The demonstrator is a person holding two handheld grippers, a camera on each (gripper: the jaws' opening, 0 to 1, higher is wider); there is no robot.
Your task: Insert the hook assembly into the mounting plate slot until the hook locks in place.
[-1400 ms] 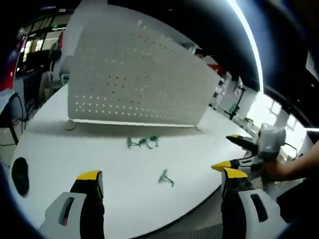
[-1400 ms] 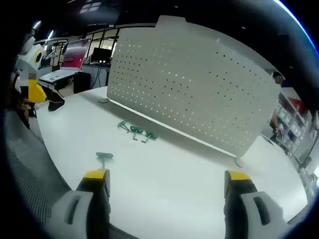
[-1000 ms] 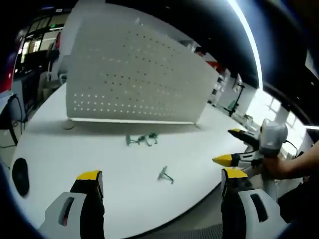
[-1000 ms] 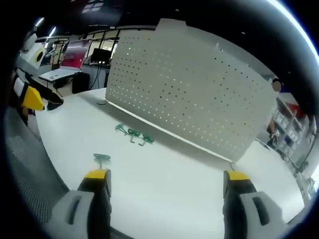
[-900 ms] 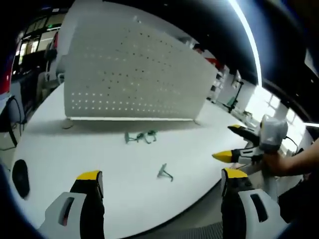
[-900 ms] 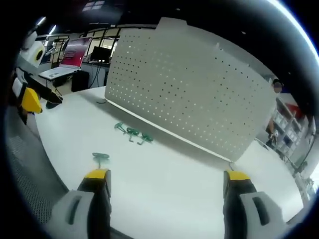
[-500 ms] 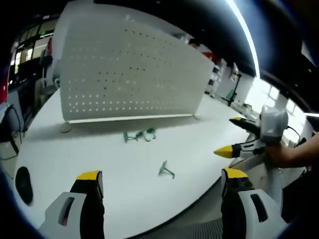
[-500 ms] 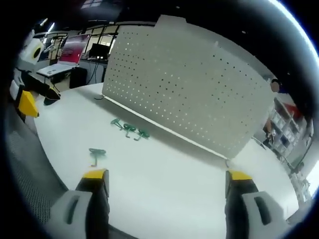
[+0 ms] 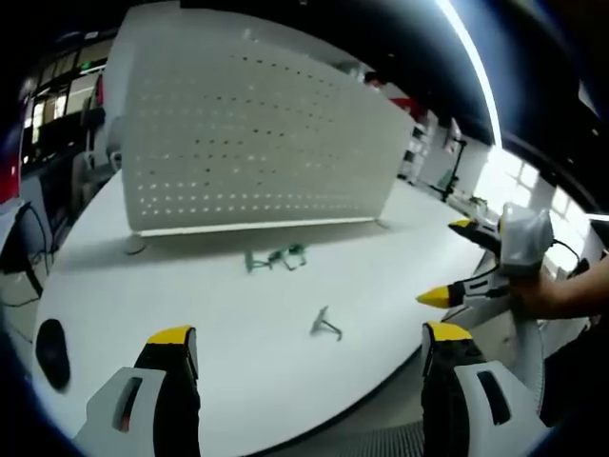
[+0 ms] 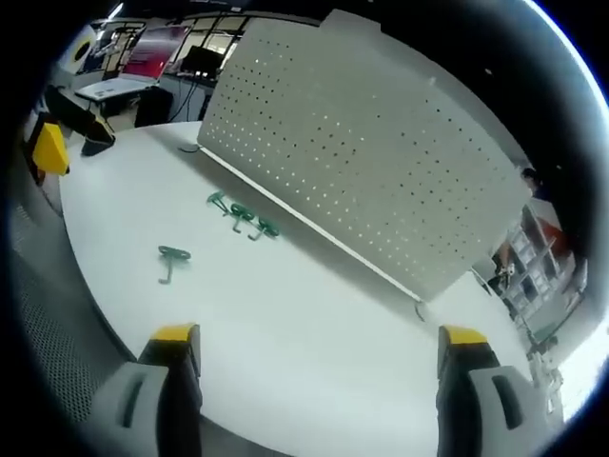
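left gripper view: the left tongs [image 9: 303, 347] rise from the bottom of the frame, jaws spread wide, nothing between them. the white table [image 9: 190, 295] fills the middle. the perforated mounting plate [image 9: 257, 152] stands upright in the upper half. a single green hook [image 9: 325, 325] lies loose on the table at frame centre, well apart from the plate. a small cluster of green hooks [image 9: 277, 258] lies above it in the frame, near the plate's foot but not touching it. a dark oval object [image 9: 51, 350] sits at lower left. the right tongs [image 9: 466, 262] come in at the right edge, held by a hand [image 9: 561, 295], jaws spread, empty.

right gripper view: the right tongs [image 10: 319, 346] at the bottom, jaws spread, holding nothing. the mounting plate [image 10: 371, 152] runs across the upper half. the single green hook [image 10: 171, 258] lies at left of centre on the table [image 10: 314, 324]; the cluster of green hooks [image 10: 240, 217] sits above it, near the plate's base.

progress, as i judge it: nothing done yet. no hook is picked up and none sits in the plate. left to do: grasp a hook, carry it to a slot, push until it locks.
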